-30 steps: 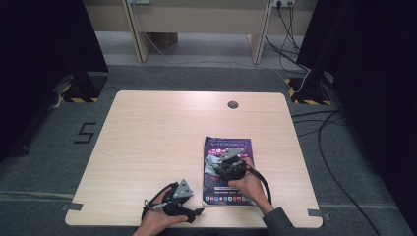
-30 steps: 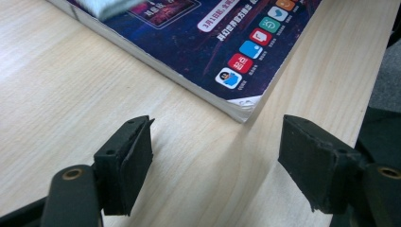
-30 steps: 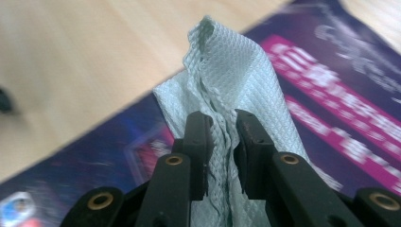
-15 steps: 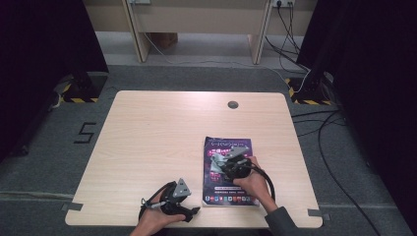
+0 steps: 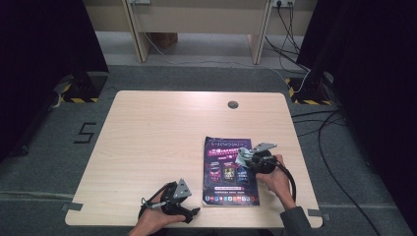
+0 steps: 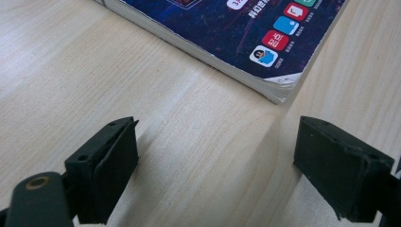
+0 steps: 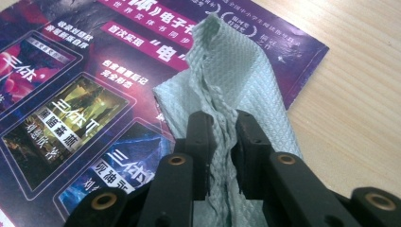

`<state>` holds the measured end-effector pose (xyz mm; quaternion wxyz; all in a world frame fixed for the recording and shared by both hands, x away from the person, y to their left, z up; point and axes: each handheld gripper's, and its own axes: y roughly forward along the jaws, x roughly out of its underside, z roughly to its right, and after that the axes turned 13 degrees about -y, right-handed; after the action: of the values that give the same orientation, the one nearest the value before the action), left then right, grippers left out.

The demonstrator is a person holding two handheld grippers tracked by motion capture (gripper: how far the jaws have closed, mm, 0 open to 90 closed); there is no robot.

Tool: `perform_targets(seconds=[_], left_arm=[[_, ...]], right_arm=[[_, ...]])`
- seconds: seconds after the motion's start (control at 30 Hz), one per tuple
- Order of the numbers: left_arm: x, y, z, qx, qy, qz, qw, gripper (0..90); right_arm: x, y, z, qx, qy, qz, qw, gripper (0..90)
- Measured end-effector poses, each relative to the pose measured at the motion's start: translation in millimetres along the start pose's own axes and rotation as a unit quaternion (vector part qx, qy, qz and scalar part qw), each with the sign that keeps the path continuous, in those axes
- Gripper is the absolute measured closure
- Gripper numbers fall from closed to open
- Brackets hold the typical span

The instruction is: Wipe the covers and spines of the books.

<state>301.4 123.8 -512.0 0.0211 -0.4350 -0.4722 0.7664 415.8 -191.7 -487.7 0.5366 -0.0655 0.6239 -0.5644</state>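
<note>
Book (image 5: pixel 230 171) lies flat near the table's (image 5: pixel 157 137) front edge in the high view, right gripper (image 5: pixel 244 158) over its right side; left gripper (image 6: pixel 215 161) view shows jaws spread, just opening, nothing between, while right gripper view shows jaws pinching a pale green cloth (image 7: pixel 231 80) on the cover.

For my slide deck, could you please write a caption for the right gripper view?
Right gripper pinching a pale green cloth above a purple book cover on the wooden table.
</note>
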Motion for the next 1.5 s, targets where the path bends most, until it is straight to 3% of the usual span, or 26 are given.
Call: perform_targets(seconds=[0.1, 0.3, 0.6, 0.73, 0.77, 0.93, 1.07, 1.3, 1.4, 1.5], left_arm=[[-0.8, 0.9, 0.3, 0.000, -0.001, -0.001, 1.0000, 13.0], [-1.3, 1.7, 0.2, 0.000, 0.000, -0.001, 1.0000, 11.8], [-0.9, 1.8, 0.4, -0.001, 0.000, 0.001, 1.0000, 11.6], [-0.6, 1.8, 0.5, -0.001, -0.001, 0.002, 1.0000, 11.4], [-0.7, 1.7, 0.6, -0.001, -0.001, 0.001, 1.0000, 11.4], [-0.4, 1.7, 0.6, -0.001, -0.002, 0.002, 1.0000, 11.2], [-0.6, 1.5, 0.1, 0.000, 0.001, 0.000, 1.0000, 11.1], [-0.1, 1.5, 0.5, -0.001, -0.002, 0.002, 1.0000, 10.8], [-1.0, 1.9, 0.2, 0.000, 0.000, 0.000, 1.0000, 10.5], [-0.4, 1.9, 0.5, -0.001, -0.002, 0.002, 1.0000, 10.2]], right_arm=[[-2.8, 0.9, -5.4, 0.002, -0.008, -0.001, 1.0000, 77.7], [-16.2, 6.9, -27.5, -0.031, -0.031, 0.016, 0.9989, 76.9], [-48.7, 18.7, -85.6, -0.094, -0.091, 0.041, 0.9906, 76.2], [-52.9, 19.0, -99.4, -0.114, -0.104, 0.049, 0.9867, 76.2], [-53.2, 18.7, -100.5, -0.113, -0.103, 0.048, 0.9870, 76.2], [-49.4, 18.7, -92.6, -0.121, -0.088, 0.052, 0.9873, 77.7], [-38.9, 12.4, -78.0, -0.099, -0.083, 0.040, 0.9907, 77.7], [-2.7, -4.1, -29.0, -0.036, -0.017, 0.017, 0.9991, 77.7], [9.2, -8.3, -11.1, -0.019, 0.015, 0.014, 0.9996, 77.9], [15.1, -9.5, -2.6, -0.022, 0.031, 0.023, 0.9990, 78.0]])
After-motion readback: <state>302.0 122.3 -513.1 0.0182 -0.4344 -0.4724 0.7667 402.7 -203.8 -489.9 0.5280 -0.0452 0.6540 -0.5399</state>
